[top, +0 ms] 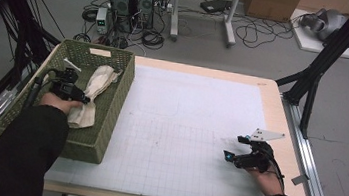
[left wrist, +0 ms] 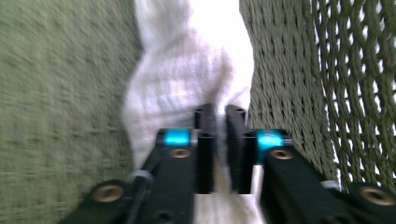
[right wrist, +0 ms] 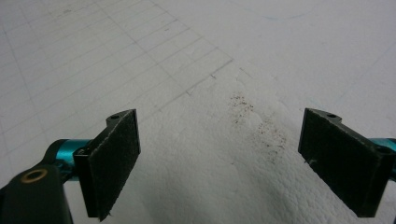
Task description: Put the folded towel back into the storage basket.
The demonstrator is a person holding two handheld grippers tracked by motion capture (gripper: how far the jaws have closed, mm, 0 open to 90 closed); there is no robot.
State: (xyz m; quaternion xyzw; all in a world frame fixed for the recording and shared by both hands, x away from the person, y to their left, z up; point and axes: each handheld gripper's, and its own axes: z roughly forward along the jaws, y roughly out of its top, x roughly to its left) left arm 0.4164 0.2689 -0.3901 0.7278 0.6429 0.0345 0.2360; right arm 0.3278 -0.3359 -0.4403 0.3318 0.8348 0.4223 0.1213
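A green woven basket (top: pixel 109 120) stands at the table's left. A white cloth (top: pixel 99 81) lies crumpled inside it along the right wall. My left gripper (top: pixel 84 98) reaches into the basket. In the left gripper view its jaws (left wrist: pixel 220 116) stand almost together with a fold of the white cloth (left wrist: pixel 187 70) pinched between the pads, next to the basket wall (left wrist: pixel 299 84). My right gripper (top: pixel 234 146) rests low over the white gridded mat (top: pixel 186 109) at the right. Its jaws (right wrist: pixel 219 158) stand wide open with nothing between them, just the mat (right wrist: pixel 187 46) below.
A small white stick-like object (top: pixel 72 64) lies in the basket's far corner. Bare wooden table edge (top: pixel 281 116) borders the mat on the right. Black stand legs (top: pixel 309 89) rise beside that edge. Computers and cables (top: pixel 134 2) sit on the floor beyond.
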